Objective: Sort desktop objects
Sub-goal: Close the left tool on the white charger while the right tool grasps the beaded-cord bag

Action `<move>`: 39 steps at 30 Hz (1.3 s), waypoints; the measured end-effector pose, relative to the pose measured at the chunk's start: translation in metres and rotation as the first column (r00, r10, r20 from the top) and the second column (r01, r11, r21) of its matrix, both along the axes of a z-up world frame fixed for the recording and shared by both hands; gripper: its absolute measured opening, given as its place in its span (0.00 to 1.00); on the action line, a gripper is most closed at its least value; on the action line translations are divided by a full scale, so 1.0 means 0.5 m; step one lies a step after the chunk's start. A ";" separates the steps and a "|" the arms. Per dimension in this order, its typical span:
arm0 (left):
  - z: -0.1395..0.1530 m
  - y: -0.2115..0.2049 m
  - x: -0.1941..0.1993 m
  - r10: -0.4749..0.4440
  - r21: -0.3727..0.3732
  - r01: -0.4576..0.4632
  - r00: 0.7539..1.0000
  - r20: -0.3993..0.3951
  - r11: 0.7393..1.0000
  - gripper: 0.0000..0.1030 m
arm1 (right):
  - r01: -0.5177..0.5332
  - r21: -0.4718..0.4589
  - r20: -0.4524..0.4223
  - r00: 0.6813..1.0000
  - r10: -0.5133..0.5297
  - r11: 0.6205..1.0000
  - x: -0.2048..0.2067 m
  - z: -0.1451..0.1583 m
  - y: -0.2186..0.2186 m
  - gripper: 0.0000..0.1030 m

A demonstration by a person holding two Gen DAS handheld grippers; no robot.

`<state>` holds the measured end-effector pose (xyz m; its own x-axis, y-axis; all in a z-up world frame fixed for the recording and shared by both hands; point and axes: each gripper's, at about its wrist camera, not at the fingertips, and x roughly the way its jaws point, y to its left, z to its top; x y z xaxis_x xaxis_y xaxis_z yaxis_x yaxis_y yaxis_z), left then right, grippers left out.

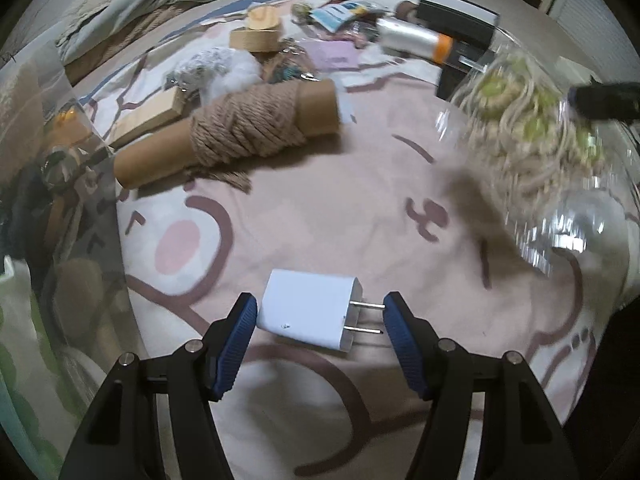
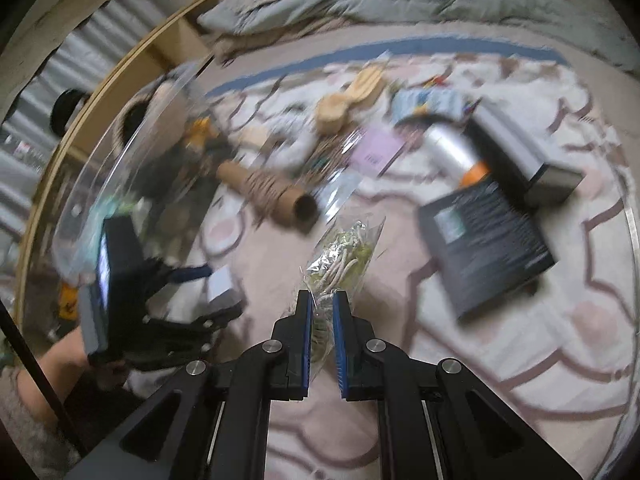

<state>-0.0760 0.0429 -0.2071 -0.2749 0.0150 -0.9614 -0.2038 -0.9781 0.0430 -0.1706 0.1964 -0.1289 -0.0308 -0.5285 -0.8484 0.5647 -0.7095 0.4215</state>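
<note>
Crosswise between the left gripper's (image 1: 320, 320) blue pads, a white plug adapter (image 1: 308, 314) is clamped, its long axis running pad to pad, prongs toward the right pad, above the patterned bedspread (image 1: 360, 200). Meanwhile the right gripper (image 2: 322, 312) pinches a clear bag of cord (image 2: 344, 256), which points away.

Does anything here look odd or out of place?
The white charger sits lengthwise between the left gripper jaws, one pad against its body, the other at its prong tips, an awkward hold. The right gripper pinches a clear bag of cord.
</note>
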 end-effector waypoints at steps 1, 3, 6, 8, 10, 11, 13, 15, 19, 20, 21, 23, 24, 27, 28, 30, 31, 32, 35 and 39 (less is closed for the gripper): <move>0.001 0.006 0.006 -0.002 0.003 0.002 1.000 0.001 1.000 0.63 | -0.030 -0.004 0.023 0.999 0.030 1.000 0.011 -0.007 -0.007 0.11; -0.006 0.015 0.012 -0.005 0.002 0.005 1.000 0.007 1.000 0.63 | -0.077 0.017 0.040 0.996 0.077 0.997 0.030 -0.022 -0.018 0.11; -0.026 0.020 0.021 -0.007 -0.009 0.007 1.000 0.021 1.000 0.63 | -0.109 0.111 0.038 0.994 0.106 0.988 0.045 -0.059 -0.033 0.11; -0.035 0.022 0.026 -0.011 -0.019 0.012 1.000 0.021 1.000 0.64 | -0.110 0.152 0.031 0.994 0.107 0.982 0.046 -0.077 -0.036 0.11; -0.036 0.025 0.033 -0.021 -0.029 0.021 1.000 0.004 0.999 0.64 | -0.099 0.184 0.011 0.995 0.099 0.978 0.040 -0.086 -0.033 0.11; -0.036 0.024 0.034 -0.021 -0.028 0.021 1.000 0.000 0.999 0.64 | -0.092 0.194 0.004 0.996 0.093 0.977 0.038 -0.089 -0.029 0.11; -0.034 0.018 0.035 -0.012 -0.015 0.012 1.000 -0.008 1.000 0.64 | -0.072 0.224 -0.007 0.997 0.075 0.972 0.029 -0.100 -0.019 0.11; -0.034 0.014 0.036 0.002 0.003 -0.002 1.000 -0.017 1.000 0.64 | -0.059 0.255 -0.013 0.998 0.065 0.965 0.022 -0.113 -0.009 0.11; -0.037 0.010 0.038 0.023 -0.024 -0.024 1.000 -0.017 0.999 0.77 | -0.042 0.292 -0.029 0.998 0.053 0.955 0.016 -0.128 -0.007 0.11; -0.037 0.010 0.039 0.021 -0.023 -0.022 1.000 -0.020 1.000 0.78 | -0.037 0.297 -0.040 0.998 0.051 0.954 0.016 -0.129 -0.006 0.11; -0.036 0.008 0.041 0.020 -0.020 -0.020 1.000 -0.023 1.000 0.78 | -0.034 0.304 -0.046 0.998 0.051 0.952 0.014 -0.132 -0.006 0.12; -0.035 0.002 0.042 0.025 -0.013 -0.025 0.999 -0.025 1.000 0.80 | -0.025 0.316 -0.045 0.998 0.041 0.948 0.011 -0.138 -0.003 0.12; -0.035 0.000 0.044 0.029 -0.010 -0.029 0.999 -0.024 1.000 0.81 | -0.017 0.317 -0.046 0.998 0.033 0.948 0.010 -0.139 -0.001 0.13; -0.035 -0.005 0.048 0.035 0.000 -0.035 0.999 -0.023 0.999 0.83 | 0.012 0.323 -0.078 0.997 0.014 0.946 0.007 -0.133 0.003 0.42; -0.035 -0.005 0.049 0.036 0.001 -0.036 0.999 -0.022 0.999 0.83 | 0.020 0.319 -0.091 0.996 0.010 0.947 0.009 -0.130 0.003 0.67; -0.036 -0.008 0.049 0.038 0.002 -0.038 0.999 -0.020 0.999 0.83 | 0.022 0.313 -0.113 0.994 0.014 0.950 0.013 -0.123 -0.004 0.82; -0.037 -0.008 0.049 0.038 0.003 -0.038 0.999 -0.020 0.999 0.83 | 0.014 0.308 -0.115 0.993 0.022 0.951 0.015 -0.121 -0.009 0.82; -0.036 -0.009 0.048 0.038 0.006 -0.038 0.999 -0.020 0.999 0.83 | 0.005 0.303 -0.110 0.994 0.029 0.953 0.017 -0.121 -0.015 0.82; -0.036 -0.008 0.049 0.035 0.007 -0.035 0.999 -0.022 0.999 0.83 | -0.033 0.307 -0.101 0.993 0.067 0.951 0.034 -0.128 -0.041 0.86; -0.037 -0.002 0.049 0.019 0.010 -0.019 1.000 -0.023 1.000 0.83 | -0.104 0.344 -0.096 0.985 0.146 0.933 0.061 -0.149 -0.076 0.93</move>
<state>-0.0514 0.0418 -0.2255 -0.2972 0.0186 -0.9546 -0.1844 -0.9821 0.0383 -0.1402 0.1584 -0.2035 -0.0938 -0.2187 -0.9713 0.6890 -0.7185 0.0953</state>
